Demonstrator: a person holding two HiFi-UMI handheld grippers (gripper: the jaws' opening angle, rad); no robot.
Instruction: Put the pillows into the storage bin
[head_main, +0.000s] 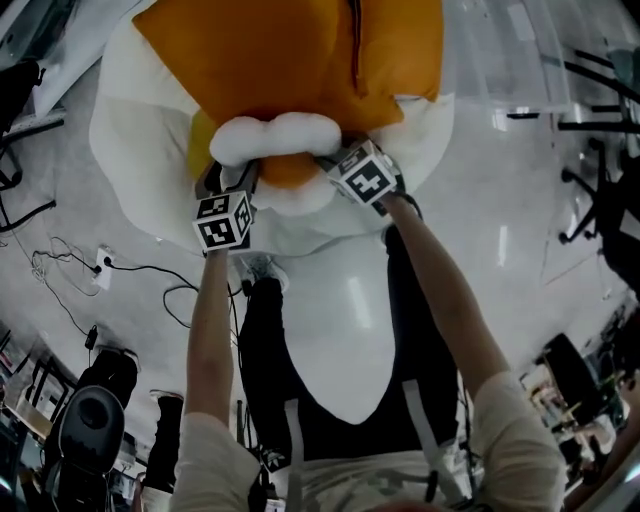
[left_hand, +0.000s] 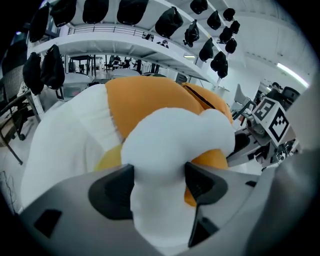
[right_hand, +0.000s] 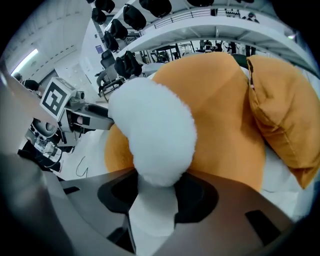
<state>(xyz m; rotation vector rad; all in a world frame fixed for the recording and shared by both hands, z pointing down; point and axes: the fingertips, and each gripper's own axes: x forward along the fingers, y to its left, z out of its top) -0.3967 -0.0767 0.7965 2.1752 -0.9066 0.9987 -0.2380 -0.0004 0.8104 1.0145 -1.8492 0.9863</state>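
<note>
A fluffy white pillow (head_main: 275, 140) bulges between my two grippers, pinched at its near edge. My left gripper (head_main: 232, 178) is shut on its left part; in the left gripper view the pads (left_hand: 117, 187) squeeze the white pillow (left_hand: 175, 135) to a narrow waist. My right gripper (head_main: 337, 162) is shut on its right part, the white pillow (right_hand: 155, 125) nipped thin between its fingers (right_hand: 195, 192). Behind it lies an orange pillow (head_main: 290, 50) (left_hand: 145, 100) (right_hand: 220, 100) on a large white soft mass (head_main: 130, 110); bin or cushion, I cannot tell. A second orange pillow (right_hand: 280, 110) lies to the right.
Cables and a power strip (head_main: 100, 268) lie on the grey floor at left. A black chair (head_main: 90, 420) stands at lower left, chair legs (head_main: 600, 200) at right. Shelves with black bags (left_hand: 170, 22) run overhead in the background. The person's legs are below the grippers.
</note>
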